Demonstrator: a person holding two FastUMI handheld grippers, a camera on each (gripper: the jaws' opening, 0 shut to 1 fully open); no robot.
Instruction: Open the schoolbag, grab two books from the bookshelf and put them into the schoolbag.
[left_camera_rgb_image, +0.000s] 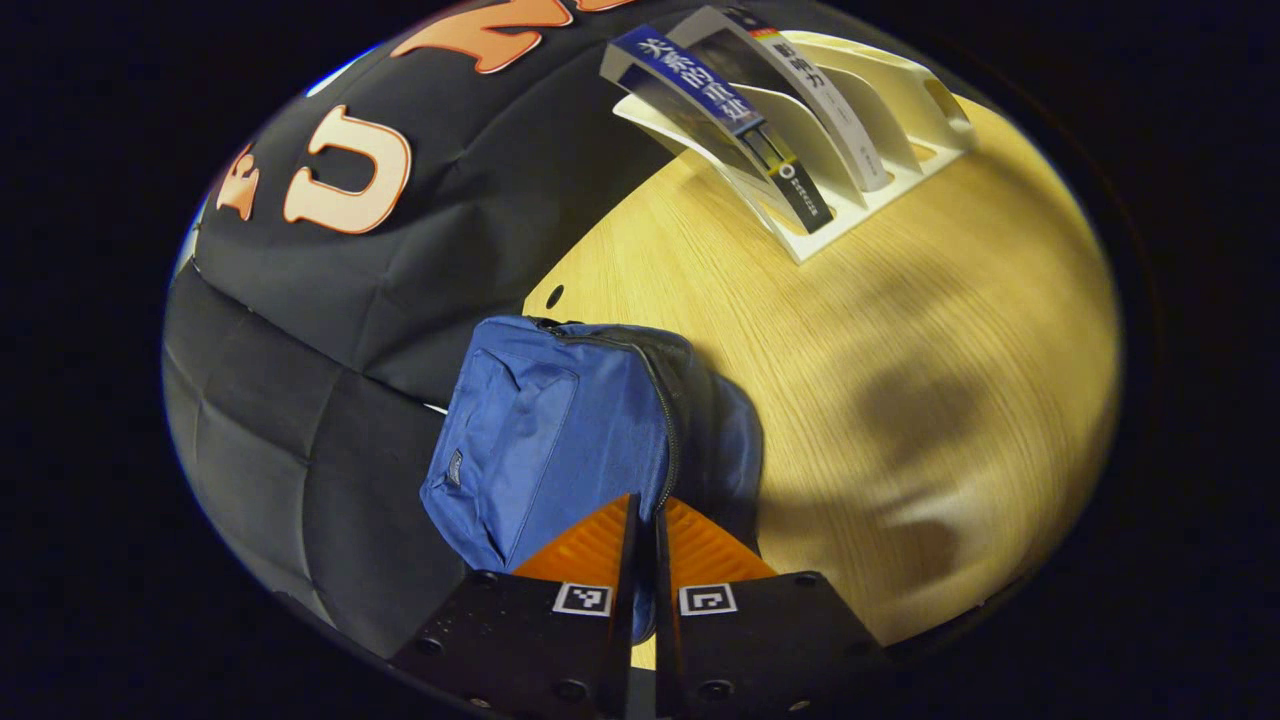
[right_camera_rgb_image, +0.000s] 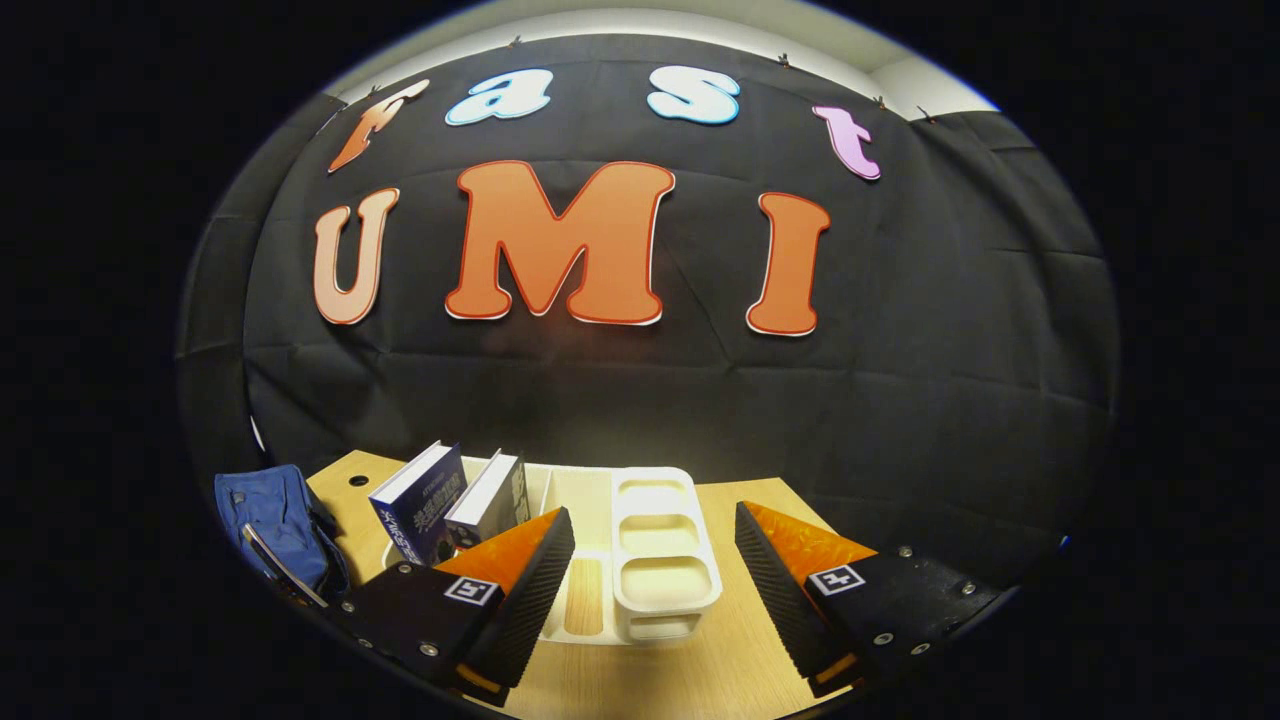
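The blue schoolbag lies on the wooden table beside the black cloth wall, its zipper running down to my left gripper. That gripper's fingers are closed together at the zipper's near end, with blue fabric showing between them. Two books, a blue one and a white-spined one, lean in the white bookshelf farther back. In the right gripper view my right gripper stands open in front of the bookshelf, empty. The blue book and the second book sit at its left, and the schoolbag lies farther left.
A small round hole is in the tabletop near the bag. The black cloth wall rises right behind the table and bookshelf. Bare wood stretches between the bag and the shelf.
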